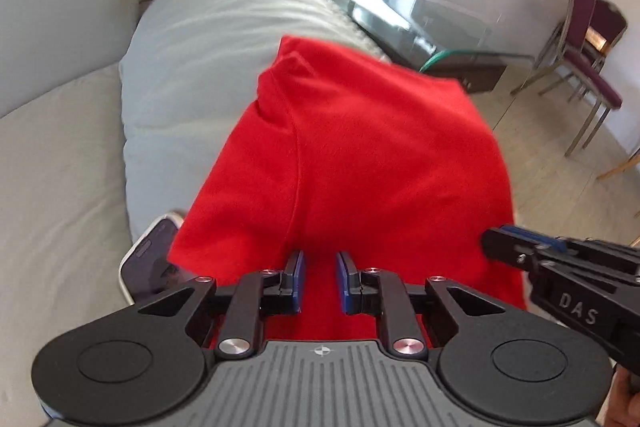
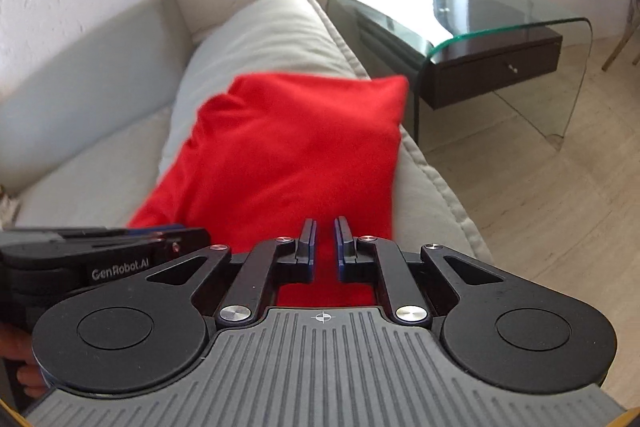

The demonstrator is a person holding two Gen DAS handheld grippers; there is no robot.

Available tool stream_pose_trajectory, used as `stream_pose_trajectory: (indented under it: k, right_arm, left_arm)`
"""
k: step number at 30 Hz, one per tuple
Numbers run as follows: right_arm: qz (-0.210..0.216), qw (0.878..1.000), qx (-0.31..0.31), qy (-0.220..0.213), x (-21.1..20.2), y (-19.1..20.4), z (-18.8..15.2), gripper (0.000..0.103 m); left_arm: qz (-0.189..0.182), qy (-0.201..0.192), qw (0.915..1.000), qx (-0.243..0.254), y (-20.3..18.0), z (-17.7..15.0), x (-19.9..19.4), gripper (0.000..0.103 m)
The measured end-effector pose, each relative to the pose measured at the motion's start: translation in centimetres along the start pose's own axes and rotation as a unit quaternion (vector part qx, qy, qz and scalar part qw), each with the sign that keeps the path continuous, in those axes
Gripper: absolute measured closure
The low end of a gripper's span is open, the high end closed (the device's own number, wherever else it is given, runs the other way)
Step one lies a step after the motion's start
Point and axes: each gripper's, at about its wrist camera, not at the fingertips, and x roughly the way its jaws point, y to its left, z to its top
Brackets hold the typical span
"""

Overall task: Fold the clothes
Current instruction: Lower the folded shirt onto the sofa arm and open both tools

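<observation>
Both grippers (image 1: 320, 267) (image 2: 325, 233) slightly parted over red garment (image 2: 288, 147)

Home living room: sofa (image 2: 100, 115), glass side table (image 2: 500, 27).

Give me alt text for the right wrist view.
A red garment lies on a pale sofa, with the right gripper, jaws slightly apart, over its near edge. The left gripper reaches in from the left; a glass side table stands behind.
</observation>
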Motion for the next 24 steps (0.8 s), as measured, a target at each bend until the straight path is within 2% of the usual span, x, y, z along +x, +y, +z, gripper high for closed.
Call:
stream_pose_trajectory:
  k: [1, 3, 4, 5, 6, 8, 10, 12, 13, 16, 18, 21, 24]
  right_arm:
    - [-0.009, 1.0, -0.004, 0.007, -0.2, 0.1, -0.4, 0.091]
    - [-0.016, 0.999, 0.008, 0.032, -1.2, -0.2, -1.0, 0.088]
    - [-0.014, 0.999, 0.018, 0.049, -1.7, -0.3, -1.2, 0.082]
    - [-0.008, 0.998, 0.029, 0.061, -2.6, -0.5, -1.5, 0.077]
    - [0.0, 0.998, 0.035, 0.059, -3.7, -0.5, -1.7, 0.074]
    - [0.015, 0.998, 0.041, 0.047, -6.2, -0.2, -1.7, 0.046]
    - [0.027, 0.998, 0.042, 0.025, -9.1, 0.5, -1.4, 0.036]
    - [0.042, 0.998, 0.045, 0.004, -12.3, 1.4, -0.7, 0.024]
    - [0.051, 0.998, 0.048, -0.003, -13.8, 1.7, -0.4, 0.017]
    - [0.061, 0.998, 0.031, -0.013, -17.5, 3.2, 0.7, 0.013]
    - [0.041, 0.999, 0.004, -0.016, -19.2, 4.1, 1.4, 0.013]
    - [0.011, 0.999, -0.031, -0.027, -21.5, 4.9, 2.4, 0.013]
    - [0.008, 0.999, -0.024, -0.021, -23.1, 4.4, 3.4, 0.013]
  left_arm:
    - [0.01, 0.02, 0.9997, 0.003, 0.1, -0.2, 0.0, 0.086]
    - [0.014, 0.03, 0.9994, 0.013, 0.1, -0.7, -1.3, 0.086]
    - [0.016, 0.032, 0.9992, 0.019, 0.1, -1.0, -2.2, 0.086]
    - [0.014, 0.024, 0.9994, 0.02, 0.1, -1.2, -3.3, 0.084]
    - [0.012, 0.016, 0.9996, 0.021, 0.1, -1.4, -4.4, 0.076]
    - [0.009, 0.0, 0.9997, 0.023, -0.2, -1.6, -6.6, 0.064]
    - [0.012, -0.014, 0.9994, 0.029, -0.5, -1.5, -9.1, 0.057]
    - [0.015, -0.024, 0.9991, 0.032, -0.7, -1.3, -11.4, 0.042]
    - [0.013, -0.029, 0.999, 0.032, -0.8, -1.2, -12.5, 0.039]
    - [0.01, -0.032, 0.9991, 0.028, -1.0, -0.8, -15.5, 0.03]
    - [0.006, -0.035, 0.999, 0.027, -1.3, -0.6, -17.3, 0.018]
    - [-0.001, -0.045, 0.9982, 0.04, -2.0, -0.4, -19.5, 0.015]
    - [-0.006, -0.052, 0.9974, 0.05, -3.0, -0.2, -21.2, 0.01]
